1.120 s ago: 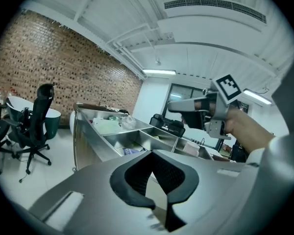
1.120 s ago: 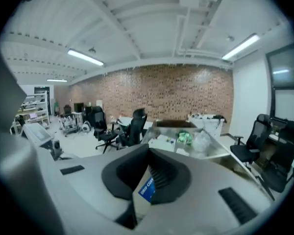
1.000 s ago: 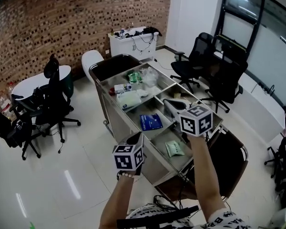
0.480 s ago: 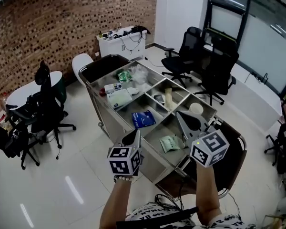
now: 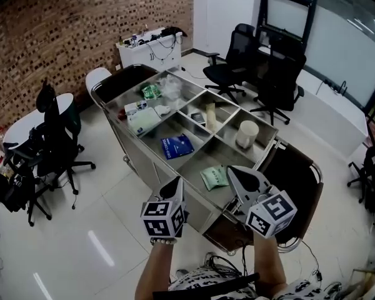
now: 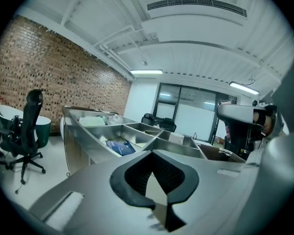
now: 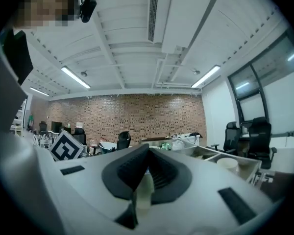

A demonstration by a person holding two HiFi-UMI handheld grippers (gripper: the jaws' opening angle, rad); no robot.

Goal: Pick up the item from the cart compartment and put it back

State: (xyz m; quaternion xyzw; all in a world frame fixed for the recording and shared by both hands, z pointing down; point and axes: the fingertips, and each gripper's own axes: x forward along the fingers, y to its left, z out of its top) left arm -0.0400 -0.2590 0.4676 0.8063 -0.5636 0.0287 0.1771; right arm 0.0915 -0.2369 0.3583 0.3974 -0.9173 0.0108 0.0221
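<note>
The steel cart [image 5: 132,150] stands in front of me with several open compartments. A green packet [image 5: 214,177] lies in the nearest one and a blue packet [image 5: 177,145] in the one beyond it. A white cup-shaped item [image 5: 247,133] stands in the right compartment. My right gripper [image 5: 237,173] hovers over the cart's near corner, just right of the green packet, shut with nothing held. My left gripper [image 5: 175,184] hangs outside the cart's near side wall, also shut and empty. The right gripper view shows my right gripper [image 7: 146,155] with its jaws together. In the left gripper view my left gripper [image 6: 153,155] points along the cart.
White bags and small packs [image 5: 144,119] fill the cart's far left compartment. Black office chairs [image 5: 276,83] stand beyond the cart and another chair [image 5: 50,142] at the left. A dark seat [image 5: 303,183] sits against the cart's near right end. A white table [image 5: 145,45] stands by the brick wall.
My right gripper has drawn back from over the cart's right compartment to the near corner, uncovering the white cup-shaped item. The left gripper has hardly moved.
</note>
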